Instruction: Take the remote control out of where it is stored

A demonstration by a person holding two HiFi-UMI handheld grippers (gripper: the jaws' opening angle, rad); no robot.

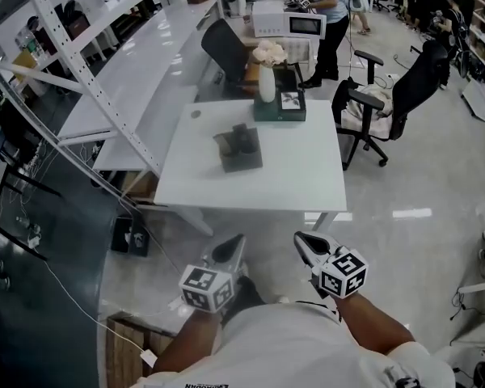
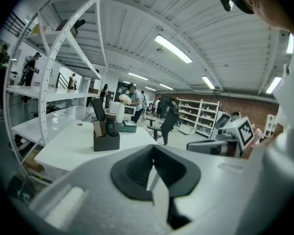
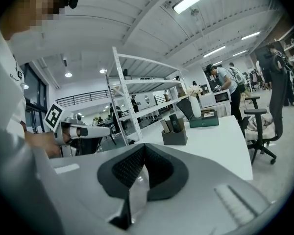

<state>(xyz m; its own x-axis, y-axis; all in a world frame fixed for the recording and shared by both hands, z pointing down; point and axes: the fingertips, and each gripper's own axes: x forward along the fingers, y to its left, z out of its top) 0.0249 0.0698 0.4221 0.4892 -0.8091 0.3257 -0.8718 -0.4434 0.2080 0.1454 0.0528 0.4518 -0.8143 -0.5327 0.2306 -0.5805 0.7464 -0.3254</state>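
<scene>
A dark grey holder stands near the middle of the white table, with a dark remote control upright in it beside a brownish item. The holder and remote show ahead in the left gripper view, and the holder and remote in the right gripper view. My left gripper and right gripper hang side by side short of the table's near edge, both pointing at it. Their jaws are shut and empty. The left gripper and right gripper are well apart from the holder.
At the table's far edge stand a white vase of flowers and a green box. A white shelving rack runs along the left. A black office chair stands right of the table. A person stands by a microwave behind.
</scene>
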